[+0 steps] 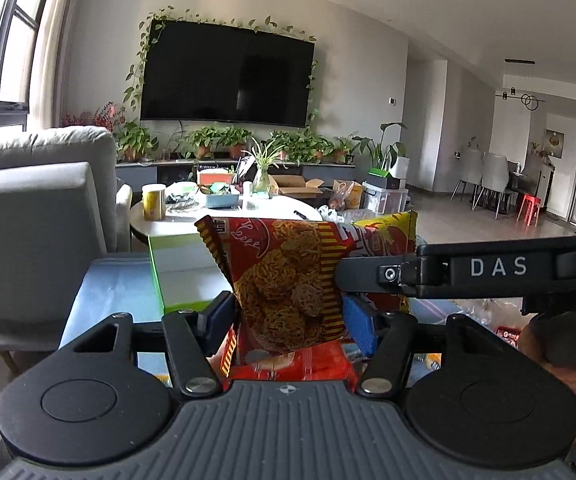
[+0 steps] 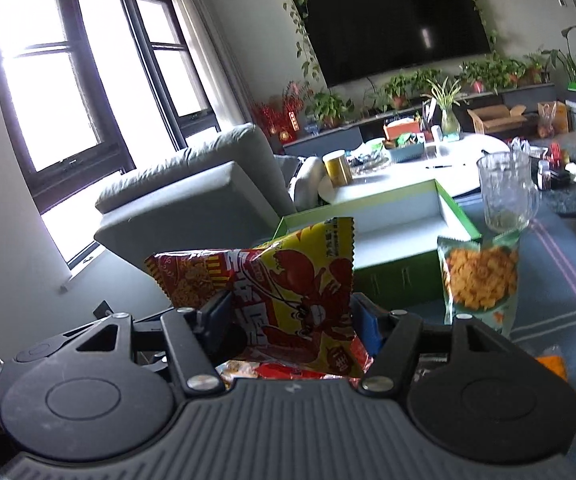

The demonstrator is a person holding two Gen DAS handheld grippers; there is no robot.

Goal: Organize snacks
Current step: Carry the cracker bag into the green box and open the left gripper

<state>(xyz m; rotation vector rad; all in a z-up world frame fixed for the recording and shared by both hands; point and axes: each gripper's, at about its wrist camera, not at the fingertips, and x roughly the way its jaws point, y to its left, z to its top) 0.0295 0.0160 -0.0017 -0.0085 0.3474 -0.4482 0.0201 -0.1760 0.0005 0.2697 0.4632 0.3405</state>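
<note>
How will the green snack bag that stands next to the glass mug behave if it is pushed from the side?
The green snack bag would probably tip easily: it stands upright on a narrow bottom edge. It looks light, a thin film pouch of small puffed pieces. Falling right, it might bump the glass mug close behind it.

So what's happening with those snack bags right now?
Left gripper shut on red noodle bag. Right gripper shut on yellow lobster bag. Green box ahead, open. Glass mug beside it.
</note>
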